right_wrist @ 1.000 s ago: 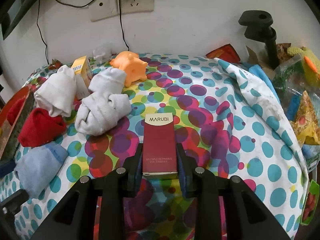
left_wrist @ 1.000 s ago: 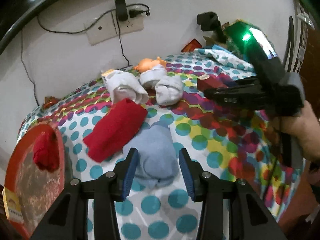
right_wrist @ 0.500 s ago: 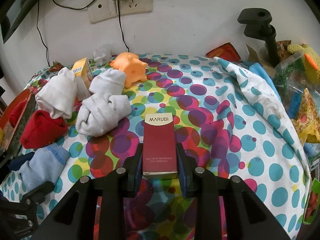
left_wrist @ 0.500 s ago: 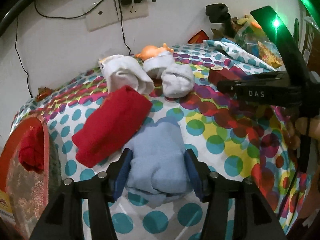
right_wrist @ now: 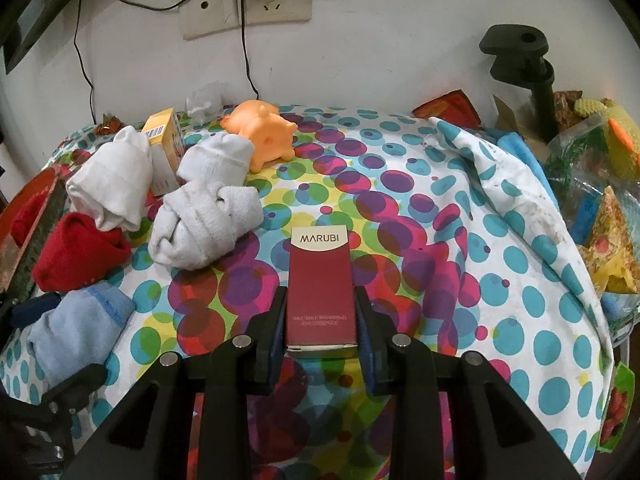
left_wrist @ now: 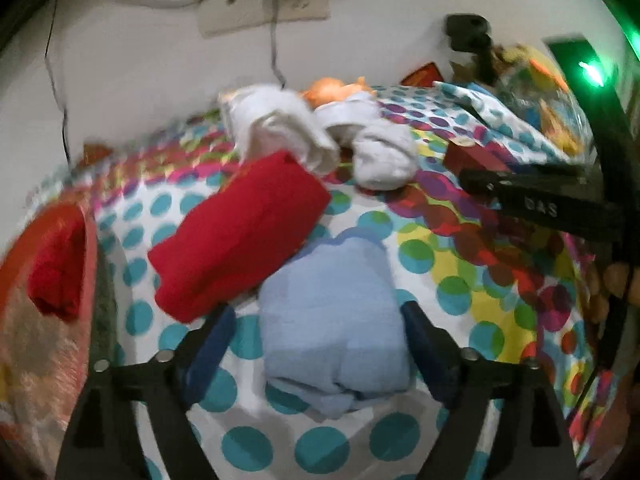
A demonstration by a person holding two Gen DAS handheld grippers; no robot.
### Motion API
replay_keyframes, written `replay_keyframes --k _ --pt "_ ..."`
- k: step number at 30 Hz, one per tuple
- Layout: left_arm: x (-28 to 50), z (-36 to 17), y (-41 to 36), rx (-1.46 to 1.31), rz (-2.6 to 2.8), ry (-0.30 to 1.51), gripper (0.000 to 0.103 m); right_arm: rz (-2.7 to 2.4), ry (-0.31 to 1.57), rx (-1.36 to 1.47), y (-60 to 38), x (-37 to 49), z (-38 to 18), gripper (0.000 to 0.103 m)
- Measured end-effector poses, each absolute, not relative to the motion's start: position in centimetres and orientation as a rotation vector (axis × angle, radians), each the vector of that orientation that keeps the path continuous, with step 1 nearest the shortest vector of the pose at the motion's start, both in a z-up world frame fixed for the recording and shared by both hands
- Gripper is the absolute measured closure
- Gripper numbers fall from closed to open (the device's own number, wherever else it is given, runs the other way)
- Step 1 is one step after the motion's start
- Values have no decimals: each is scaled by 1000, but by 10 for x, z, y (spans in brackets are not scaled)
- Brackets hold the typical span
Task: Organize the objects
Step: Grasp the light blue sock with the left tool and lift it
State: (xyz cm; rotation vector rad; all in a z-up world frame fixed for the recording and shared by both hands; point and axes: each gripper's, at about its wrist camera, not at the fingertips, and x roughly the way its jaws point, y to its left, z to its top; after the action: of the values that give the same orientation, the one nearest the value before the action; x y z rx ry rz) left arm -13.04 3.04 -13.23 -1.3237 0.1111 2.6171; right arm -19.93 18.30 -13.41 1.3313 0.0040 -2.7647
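One soft pale-blue sock bundle [left_wrist: 334, 320] lies on the dotted cloth [right_wrist: 400, 184] between the opening jaws of the left gripper [left_wrist: 316, 344], pads clear of it; beside it lies one red knit roll [left_wrist: 240, 228], with three white sock bundles [right_wrist: 204, 224] beyond. The right gripper [right_wrist: 320, 328] clamps one flat maroon carton [right_wrist: 320, 292] to the blue bundle's right; one glossy orange pig toy [right_wrist: 260, 128] sits behind the white ones

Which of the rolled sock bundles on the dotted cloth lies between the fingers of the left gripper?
The light blue rolled sock bundle; the red and white ones lie farther away.
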Motion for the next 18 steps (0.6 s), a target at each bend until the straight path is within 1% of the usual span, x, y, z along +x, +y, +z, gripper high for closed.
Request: replay_keyframes --k 1,3,6,7,8,9,10,11,13,18 --pt "-130 -131 27 -1313 2616 89 15 -2764 -4 1330 184 -199 -134 73" --pt "-128 -131 32 -1317 2628 135 14 -2766 -1 1331 184 -199 -134 73" --pt "-125 -129 29 -1317 2630 120 15 -2769 1 1332 185 -200 -135 73" --pt "-124 -129 28 -1313 2630 119 18 -2768 -2 1332 182 -200 -135 73" --pt "-123 -127 27 -1305 2633 119 34 -2767 -8 1332 185 -200 -135 73" --pt "-120 -126 27 -1284 2628 114 44 -2771 -10 1333 181 -201 -135 73" --pt "-119 -125 29 -1271 2626 115 56 -2769 -22 1332 183 -201 -136 73" --pt "-119 -125 35 -1268 2637 132 61 -2768 -29 1331 184 -201 -135 73" --pt "-117 -125 39 -1263 2643 149 65 -2769 -34 1330 184 -200 -134 73" --pt "-111 -121 41 -1260 2637 165 65 -2772 -38 1332 183 -201 -135 73"
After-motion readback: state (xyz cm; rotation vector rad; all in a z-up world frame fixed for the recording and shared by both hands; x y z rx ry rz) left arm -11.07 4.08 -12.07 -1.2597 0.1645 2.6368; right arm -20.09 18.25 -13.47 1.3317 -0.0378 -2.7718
